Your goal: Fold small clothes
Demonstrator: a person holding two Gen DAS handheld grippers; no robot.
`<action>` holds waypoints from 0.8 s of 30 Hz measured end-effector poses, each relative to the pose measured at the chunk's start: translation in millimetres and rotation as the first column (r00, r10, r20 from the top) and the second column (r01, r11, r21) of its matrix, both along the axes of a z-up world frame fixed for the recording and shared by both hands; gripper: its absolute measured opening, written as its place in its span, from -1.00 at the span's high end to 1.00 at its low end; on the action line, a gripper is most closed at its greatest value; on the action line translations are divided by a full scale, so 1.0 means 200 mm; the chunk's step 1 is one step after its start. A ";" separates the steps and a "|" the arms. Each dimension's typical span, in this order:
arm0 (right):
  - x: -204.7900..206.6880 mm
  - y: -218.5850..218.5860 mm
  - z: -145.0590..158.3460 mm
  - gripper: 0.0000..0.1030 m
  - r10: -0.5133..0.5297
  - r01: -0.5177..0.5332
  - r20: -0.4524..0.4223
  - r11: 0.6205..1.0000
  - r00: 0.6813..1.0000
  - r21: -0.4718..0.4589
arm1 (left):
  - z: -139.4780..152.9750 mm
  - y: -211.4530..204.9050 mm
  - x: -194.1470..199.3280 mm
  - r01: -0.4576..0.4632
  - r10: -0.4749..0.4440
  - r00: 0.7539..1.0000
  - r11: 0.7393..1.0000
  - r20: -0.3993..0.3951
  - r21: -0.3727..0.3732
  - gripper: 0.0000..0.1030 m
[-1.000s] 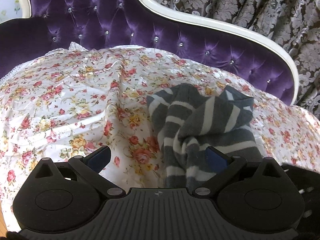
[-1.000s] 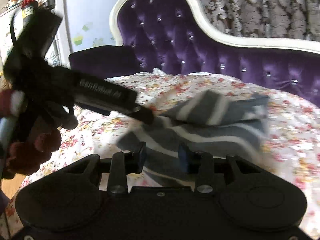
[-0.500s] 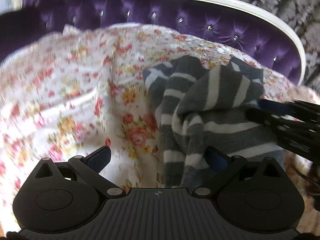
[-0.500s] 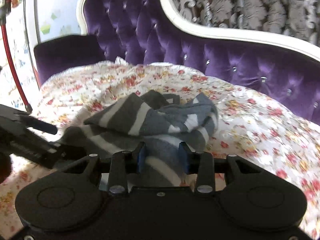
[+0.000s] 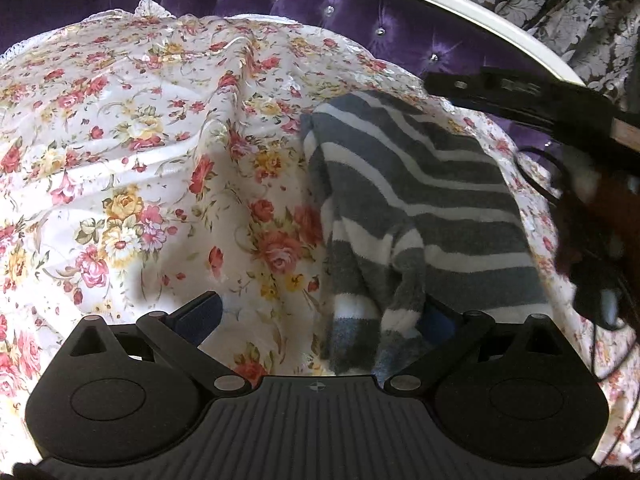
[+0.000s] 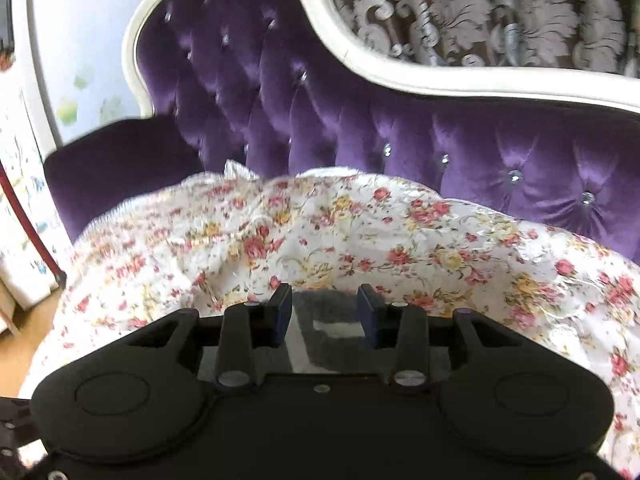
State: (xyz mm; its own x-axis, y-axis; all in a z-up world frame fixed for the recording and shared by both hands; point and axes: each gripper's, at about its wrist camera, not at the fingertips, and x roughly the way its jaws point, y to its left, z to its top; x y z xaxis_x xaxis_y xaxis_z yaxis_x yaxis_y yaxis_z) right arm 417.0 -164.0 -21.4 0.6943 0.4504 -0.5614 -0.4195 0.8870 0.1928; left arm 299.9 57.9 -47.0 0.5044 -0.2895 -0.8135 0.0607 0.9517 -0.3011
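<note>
Spread wide, the left gripper's (image 5: 320, 316) blue-padded fingers (image 5: 200, 314) straddle the near end of the grey-and-white striped knitted garment (image 5: 420, 200); its right pad is hidden under the knit, so I cannot tell whether it touches. Between the right gripper's (image 6: 325, 312) fingers (image 6: 282, 308), part-way closed, lies a blurred strip of the same grey cloth; contact is unclear. Beneath spreads the white rose-printed floral sheet (image 5: 140, 152). Farther back rises the tufted purple velvet sofa back (image 6: 320, 120) and the patterned grey curtain (image 6: 480, 12).
</note>
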 end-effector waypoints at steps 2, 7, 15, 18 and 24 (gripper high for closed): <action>-0.07 -0.04 0.01 -0.10 0.000 0.001 0.015 1.000 1.000 -0.017 | 0.00 0.00 0.00 -0.001 0.001 1.000 1.000 0.003 0.007 -0.98; -0.31 -0.09 -0.06 -0.20 -0.033 0.038 0.044 0.993 0.999 -0.116 | 0.01 0.02 -0.02 0.006 -0.007 1.000 0.999 0.009 0.039 -0.98; -0.75 -0.05 -0.21 -0.42 -0.045 0.077 0.168 0.979 0.985 -0.191 | 0.06 0.08 -0.04 -0.042 0.032 0.997 0.990 0.071 0.137 -0.98; -0.75 -0.05 -0.20 -0.42 -0.055 0.084 0.168 0.981 0.984 -0.173 | 0.09 0.10 -0.04 -0.084 0.065 0.992 0.980 0.108 0.178 -0.96; -0.75 -0.10 -0.20 -0.53 -0.069 0.084 0.137 0.991 0.988 -0.108 | 0.14 0.12 -0.05 -0.121 0.097 0.981 0.983 0.169 0.136 -0.96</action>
